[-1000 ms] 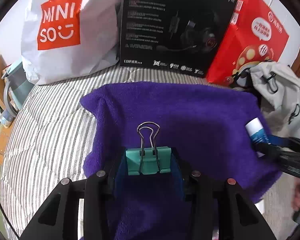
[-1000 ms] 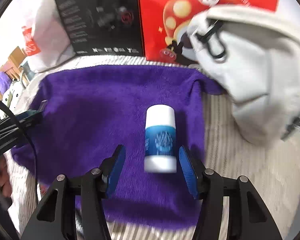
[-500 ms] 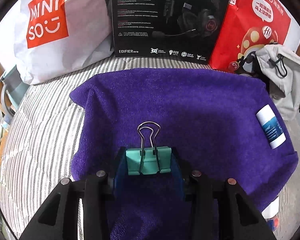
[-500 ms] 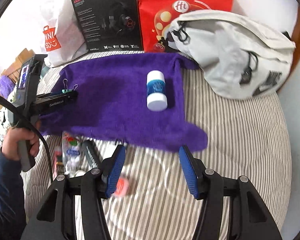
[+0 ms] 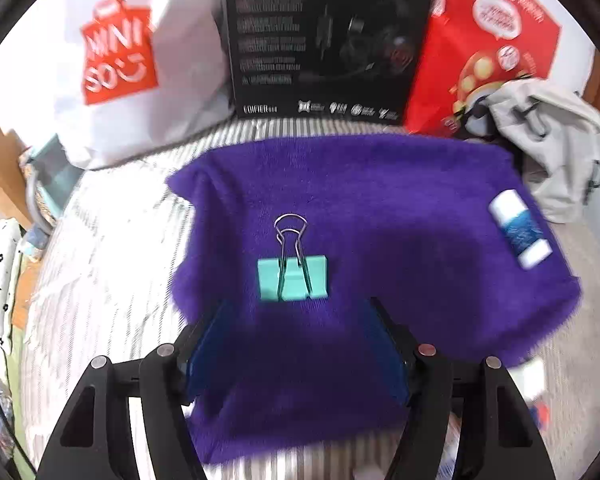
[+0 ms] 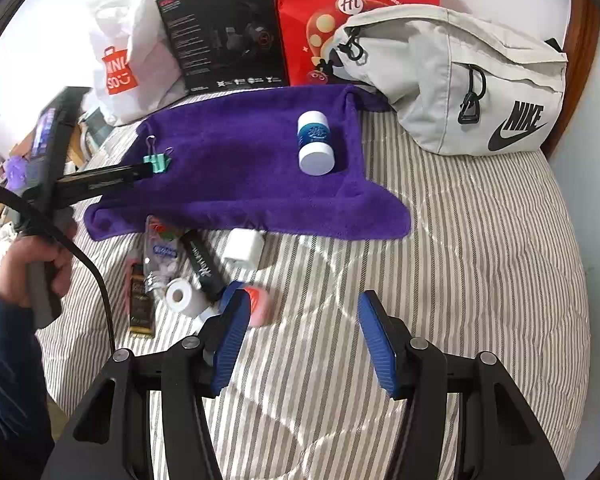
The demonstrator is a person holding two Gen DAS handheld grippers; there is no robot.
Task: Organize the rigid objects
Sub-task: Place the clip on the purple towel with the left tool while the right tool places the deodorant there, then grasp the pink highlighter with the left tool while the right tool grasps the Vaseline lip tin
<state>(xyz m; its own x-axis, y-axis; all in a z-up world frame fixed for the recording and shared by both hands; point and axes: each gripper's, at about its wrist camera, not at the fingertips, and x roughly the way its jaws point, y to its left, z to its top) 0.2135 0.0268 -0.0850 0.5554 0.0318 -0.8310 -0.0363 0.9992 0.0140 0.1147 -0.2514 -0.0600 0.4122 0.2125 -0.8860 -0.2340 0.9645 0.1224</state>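
Left gripper [image 5: 296, 320], fingers spread and empty, sits just behind the teal binder clip [image 5: 292, 278] lying near the purple towel's [image 5: 380, 200] left edge. A careless pull-back could snag it. Right gripper [image 6: 300, 340], also spread and empty, hovers beside the loose clutter [image 6: 188, 276], where it risks scattering pieces.

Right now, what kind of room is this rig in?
Probably a bedroom: the work surface is a striped mattress, with a shopping bag and a grey sling bag propped along its far edge.
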